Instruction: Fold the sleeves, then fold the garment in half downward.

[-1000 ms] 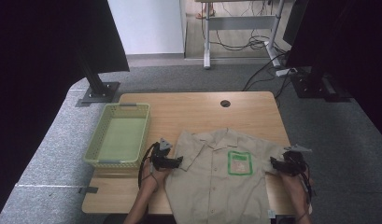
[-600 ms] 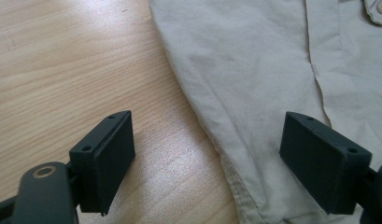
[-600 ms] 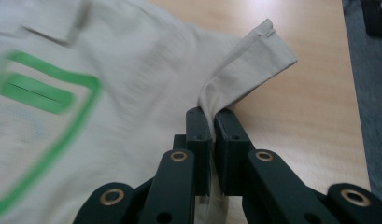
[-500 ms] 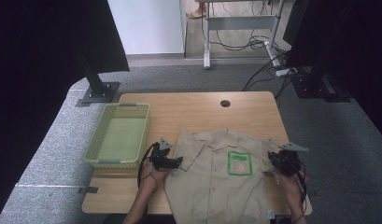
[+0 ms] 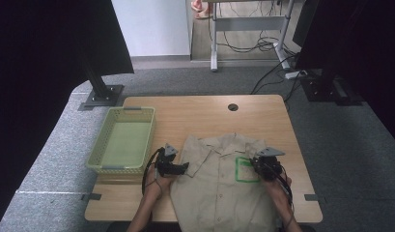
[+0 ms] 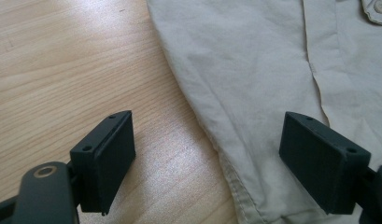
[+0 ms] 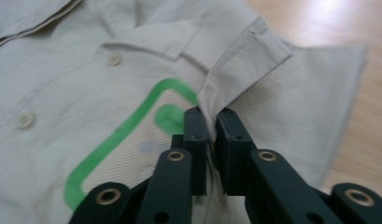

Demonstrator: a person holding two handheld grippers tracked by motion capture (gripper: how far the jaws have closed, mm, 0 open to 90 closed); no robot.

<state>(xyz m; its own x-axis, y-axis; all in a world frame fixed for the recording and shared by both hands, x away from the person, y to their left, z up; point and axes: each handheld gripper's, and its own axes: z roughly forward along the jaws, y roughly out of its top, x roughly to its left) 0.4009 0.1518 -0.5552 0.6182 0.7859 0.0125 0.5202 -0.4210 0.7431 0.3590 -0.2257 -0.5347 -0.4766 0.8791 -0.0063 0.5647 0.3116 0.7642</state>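
A beige short-sleeved shirt [image 5: 217,193] lies front up on the wooden table [image 5: 204,116], with a green-outlined patch [image 5: 243,170] on its chest. My right gripper [image 5: 256,166] is over the chest beside the patch [image 7: 109,144], shut on the shirt's right sleeve [image 7: 247,56], which is lifted and pulled inward. Its jaws have just been closing, then eased very slightly, with sleeve cloth pinched between them at the right gripper [image 7: 212,116]. My left gripper [image 5: 186,167] rests at the left sleeve, open. In the left gripper view the left gripper [image 6: 207,128] straddles the sleeve edge [image 6: 244,84] without pressing it.
A pale green plastic basket [image 5: 102,167] stands on the table's left side, close to my left hand. A round cable hole [image 5: 232,107] sits near the far edge. Black stands and cables are on the floor beyond the table.
My right gripper has shut on the right sleeve and carried it leftward from the shirt's outer edge over the chest. The left gripper has stayed where it was.
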